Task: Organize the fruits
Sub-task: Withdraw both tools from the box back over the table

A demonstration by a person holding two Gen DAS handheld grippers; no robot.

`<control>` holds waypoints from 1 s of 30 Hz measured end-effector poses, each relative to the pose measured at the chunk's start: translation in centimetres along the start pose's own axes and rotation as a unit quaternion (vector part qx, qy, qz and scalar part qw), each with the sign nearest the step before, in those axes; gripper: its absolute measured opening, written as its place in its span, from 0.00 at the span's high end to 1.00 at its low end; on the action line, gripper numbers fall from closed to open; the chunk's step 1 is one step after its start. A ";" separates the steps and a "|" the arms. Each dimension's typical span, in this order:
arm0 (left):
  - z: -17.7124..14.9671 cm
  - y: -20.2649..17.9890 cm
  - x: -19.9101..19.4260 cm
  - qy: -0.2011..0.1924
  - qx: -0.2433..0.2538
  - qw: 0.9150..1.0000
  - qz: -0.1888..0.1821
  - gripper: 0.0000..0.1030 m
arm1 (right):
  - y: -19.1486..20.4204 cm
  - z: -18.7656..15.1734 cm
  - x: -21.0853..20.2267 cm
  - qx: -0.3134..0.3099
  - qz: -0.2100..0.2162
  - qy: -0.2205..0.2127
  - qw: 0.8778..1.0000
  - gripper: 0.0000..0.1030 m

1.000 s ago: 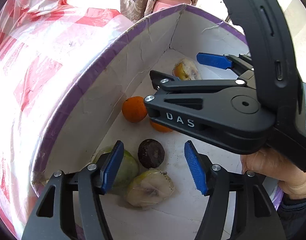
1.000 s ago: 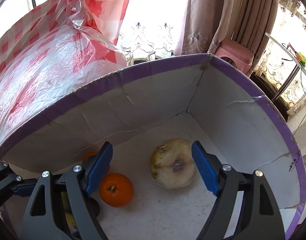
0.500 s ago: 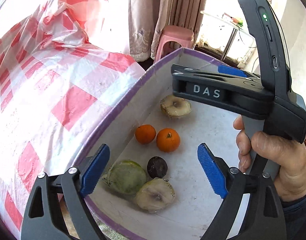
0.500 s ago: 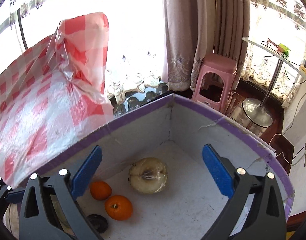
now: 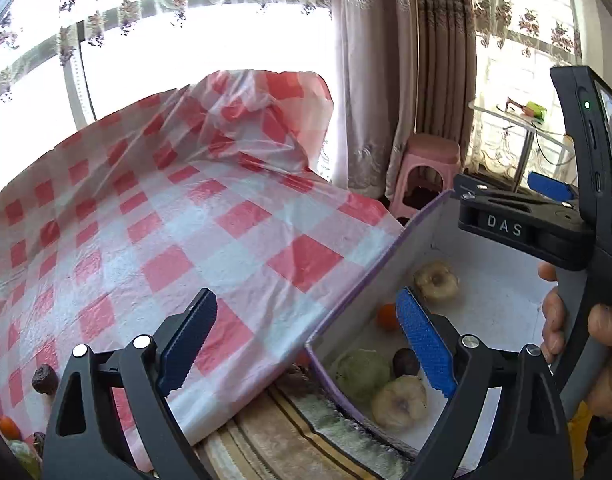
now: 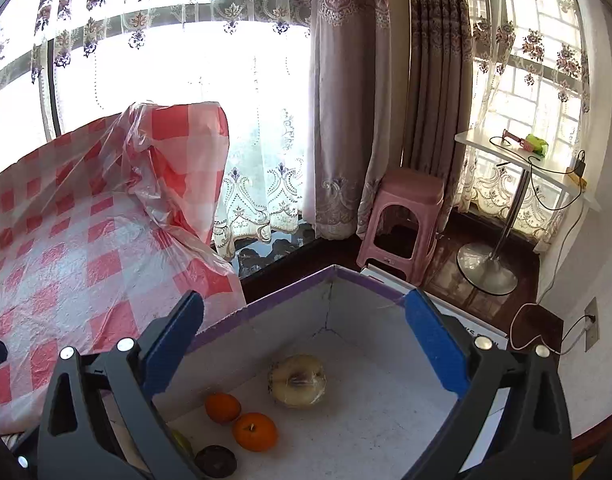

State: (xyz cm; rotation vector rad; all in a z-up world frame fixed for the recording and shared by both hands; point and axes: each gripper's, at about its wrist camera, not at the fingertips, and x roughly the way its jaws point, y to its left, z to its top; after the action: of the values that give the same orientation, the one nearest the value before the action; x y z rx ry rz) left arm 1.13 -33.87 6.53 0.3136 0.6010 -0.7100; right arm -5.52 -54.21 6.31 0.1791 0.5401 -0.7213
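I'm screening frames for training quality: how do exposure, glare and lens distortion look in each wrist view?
Left wrist view: the bright window is blown out to white, the glossy red-checked plastic tablecloth shows sheen, and straight lines bow strongly at the edges. Right wrist view: the same window is overexposed, yet the fruit in the purple-rimmed white cardboard box stays evenly lit and sharp.

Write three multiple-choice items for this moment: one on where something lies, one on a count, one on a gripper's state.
1. Where do the two oranges lie?
A. inside the purple-rimmed box
B. on the pink stool
C. on the checked tablecloth

2. How many oranges show in the right wrist view?
A. one
B. two
C. four

3. What state is the right gripper in?
A. shut on an orange
B. shut on nothing
C. open, holding nothing

Answers: 1 A, both sit on the box floor beside the pale wrapped fruit. 2 B, two orange rounds side by side. 3 C, its blue pads stand wide apart with nothing between.
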 end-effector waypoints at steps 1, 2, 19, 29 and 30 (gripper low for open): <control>-0.1 0.7 -0.5 -0.011 -0.008 1.000 0.003 0.14 | 0.4 0.0 -0.6 -0.003 -0.003 -0.004 1.000 0.02; 0.0 1.3 -0.9 -0.012 -0.016 1.000 0.004 0.14 | 0.8 0.0 -1.0 -0.003 0.000 -0.005 1.000 0.02; -5.0 13.0 -7.9 -0.019 -0.147 0.987 0.064 0.14 | 9.4 -0.4 -9.4 -0.041 0.156 -0.058 0.985 0.02; -9.4 18.9 -11.8 -0.007 -0.205 0.970 0.128 0.14 | 16.8 -3.2 -12.0 -0.087 0.285 -0.008 0.955 0.02; -9.9 19.6 -12.2 -0.003 -0.211 0.968 0.136 0.14 | 17.5 -3.6 -12.3 -0.091 0.293 -0.003 0.952 0.02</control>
State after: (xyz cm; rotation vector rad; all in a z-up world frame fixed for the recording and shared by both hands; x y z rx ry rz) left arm 3.25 -8.87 7.53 -0.0039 0.6705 -0.3063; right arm -2.89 -32.85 9.31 0.1530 0.5094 -0.0906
